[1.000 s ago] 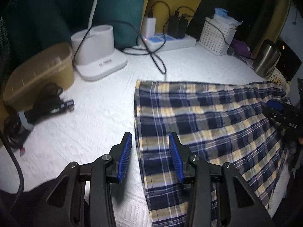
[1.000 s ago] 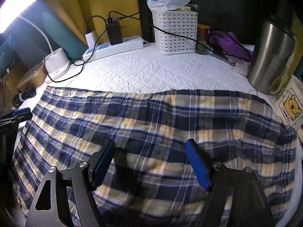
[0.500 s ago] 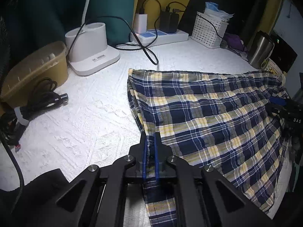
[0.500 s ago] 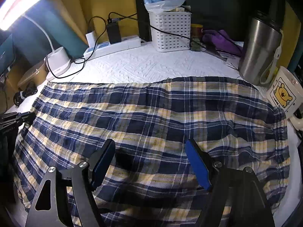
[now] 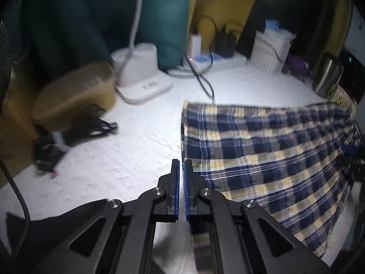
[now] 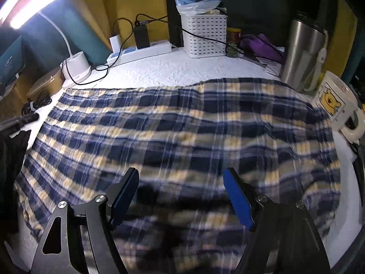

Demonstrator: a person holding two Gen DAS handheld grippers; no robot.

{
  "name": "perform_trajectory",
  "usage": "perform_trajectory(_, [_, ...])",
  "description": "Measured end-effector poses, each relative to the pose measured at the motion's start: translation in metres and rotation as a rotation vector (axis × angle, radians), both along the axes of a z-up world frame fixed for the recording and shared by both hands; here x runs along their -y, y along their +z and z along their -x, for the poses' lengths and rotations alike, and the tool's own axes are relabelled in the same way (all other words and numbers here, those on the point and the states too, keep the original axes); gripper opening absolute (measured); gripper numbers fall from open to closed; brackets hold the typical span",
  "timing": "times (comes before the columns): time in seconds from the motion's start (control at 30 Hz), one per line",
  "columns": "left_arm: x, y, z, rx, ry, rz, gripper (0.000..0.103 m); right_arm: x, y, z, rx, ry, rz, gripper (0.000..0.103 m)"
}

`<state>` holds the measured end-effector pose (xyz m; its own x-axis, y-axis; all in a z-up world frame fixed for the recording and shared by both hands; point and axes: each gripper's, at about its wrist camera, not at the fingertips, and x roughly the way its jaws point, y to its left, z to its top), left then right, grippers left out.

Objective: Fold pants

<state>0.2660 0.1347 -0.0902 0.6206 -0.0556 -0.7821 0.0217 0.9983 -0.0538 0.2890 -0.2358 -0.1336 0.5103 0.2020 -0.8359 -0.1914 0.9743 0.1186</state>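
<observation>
The plaid pants (image 6: pixel 182 137) are lying spread across the white-covered table (image 5: pixel 136 150), their far edge running just in front of the power strip (image 6: pixel 141 50) and white basket (image 6: pixel 204 35), with the steel tumbler (image 6: pixel 303 52) and mug (image 6: pixel 337 105) close by one end. The left claw (image 5: pixel 181 166) is pressed together at the near corner of the fabric's short edge, and the edge looks to be running in between its blue pads, so it appears to be pinching the cloth, though blur is making the contact hard to confirm. The right claw (image 6: pixel 181 180) is hanging spread wide above the middle of the pants, gripping nothing. The step in hand seems to be gathering one end to carry it over the other. Doing it well probably means getting the right claw onto the matching corner of that same edge, lifting both evenly so the layers are not separating, and keeping the trailing cloth away from the mug and the charger cable (image 5: pixel 203 80).
</observation>
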Motion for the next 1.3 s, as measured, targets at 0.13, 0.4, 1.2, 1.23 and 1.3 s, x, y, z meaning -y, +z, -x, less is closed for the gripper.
perform_trajectory(0.13, [0.030, 0.019, 0.034, 0.047, -0.050, 0.059, 0.044, 0.003, 0.006, 0.019, 0.000, -0.004, -0.010, 0.078])
perform_trajectory(0.4, [0.128, -0.005, 0.103, -0.019, -0.324, 0.149, 0.055, -0.006, 0.015, 0.065, -0.021, 0.038, -0.067, 0.078])
perform_trajectory(1.2, [0.160, -0.033, 0.132, -0.030, -0.362, -0.076, 0.011, 0.002, -0.012, 0.061, -0.062, 0.038, -0.263, 0.017])
perform_trajectory(1.23, [0.160, -0.032, 0.134, -0.035, -0.345, -0.064, 0.011, 0.001, -0.011, 0.065, -0.056, 0.045, -0.251, 0.015])
perform_trajectory(1.3, [0.161, -0.033, 0.139, -0.036, -0.323, -0.064, 0.010, 0.000, -0.012, 0.069, -0.050, 0.054, -0.234, 0.012])
